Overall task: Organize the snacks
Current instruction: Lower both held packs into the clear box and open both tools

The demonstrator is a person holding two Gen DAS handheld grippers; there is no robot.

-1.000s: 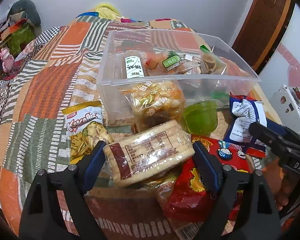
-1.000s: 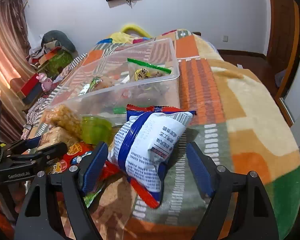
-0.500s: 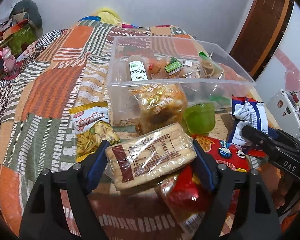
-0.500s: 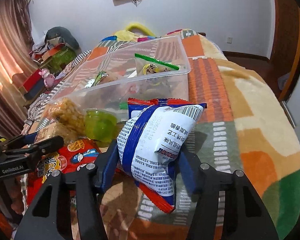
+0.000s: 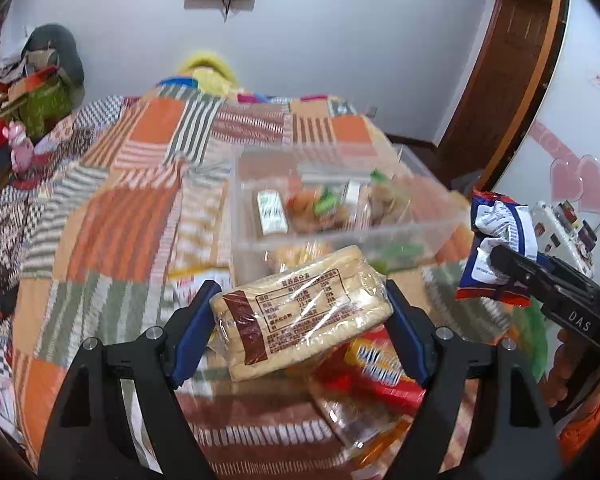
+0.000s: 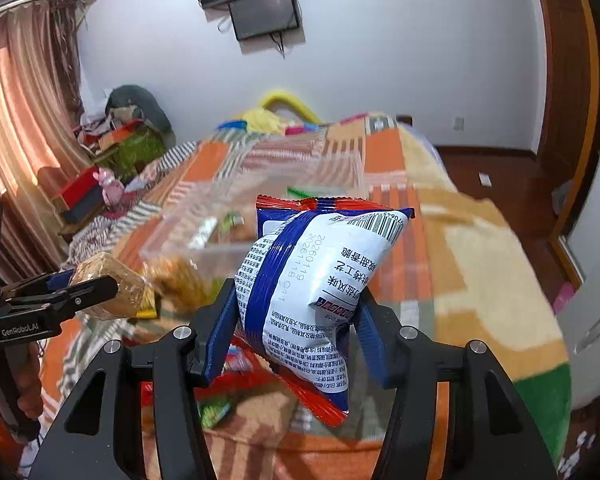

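Observation:
My left gripper (image 5: 300, 320) is shut on a clear-wrapped pack of biscuits (image 5: 300, 316) and holds it lifted above the bed, just short of the clear plastic bin (image 5: 340, 232). My right gripper (image 6: 292, 316) is shut on a blue-and-white snack bag (image 6: 316, 280), also lifted. That bag shows at the right in the left wrist view (image 5: 500, 248), and the biscuit pack at the left in the right wrist view (image 6: 112, 288). The bin (image 6: 260, 208) holds several snack packets.
Loose snacks lie on the patchwork blanket (image 5: 120, 220) below the grippers: a red bag (image 5: 376, 368), a yellow packet (image 5: 188, 280) and a bag of fried snacks (image 6: 180, 280). A wooden door (image 5: 512, 80) stands at the right. Clutter sits at the far left (image 5: 32, 92).
Both grippers have risen from the bed with their packs. The right gripper closed on the blue-and-white bag and lifted it; the left lifted the biscuit pack toward the bin.

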